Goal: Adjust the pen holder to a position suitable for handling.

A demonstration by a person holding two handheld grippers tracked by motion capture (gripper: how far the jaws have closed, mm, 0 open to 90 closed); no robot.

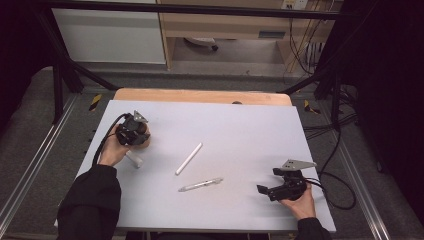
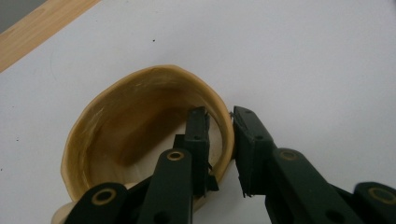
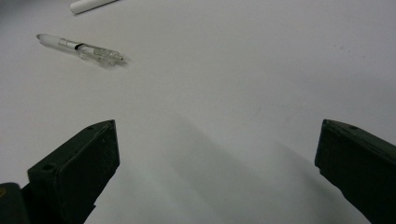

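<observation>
1. Far left, near the table's [image 1: 250,125] left edge: the left gripper [image 2: 219,140] points down over a small tan wooden cup [image 2: 140,140], one jaw inside and one outside, pinching the thin wall at the rim. The pads look pressed on the wood, so it is clamped on the cup.
2. That cup is round, smooth and glossy, pale honey with a darker hollow, and its mouth faces up into the left gripper view. In the high view it sits under the left gripper [image 1: 132,131], a sliver of the cup [image 1: 145,141] peeking out.
3. Just toward the near edge from there, a short white cap-like piece [image 1: 134,160] lies by the left hand [image 1: 112,150].
4. Mid-table: a white stick-shaped pen [image 1: 189,158], long axis running diagonally from near-left to far-right.
5. Nearer the front edge, a clear-barrelled pen [image 1: 200,184] lies almost crosswise; its transparent plastic and dark band show in the right gripper view [image 3: 81,48].
6. Right, by the near right corner: the right gripper [image 1: 272,190] rests low with jaws spread wide and nothing between them, pointing left toward the clear pen, well apart from it. My read: the right hand is the nearer one for that pen.
</observation>
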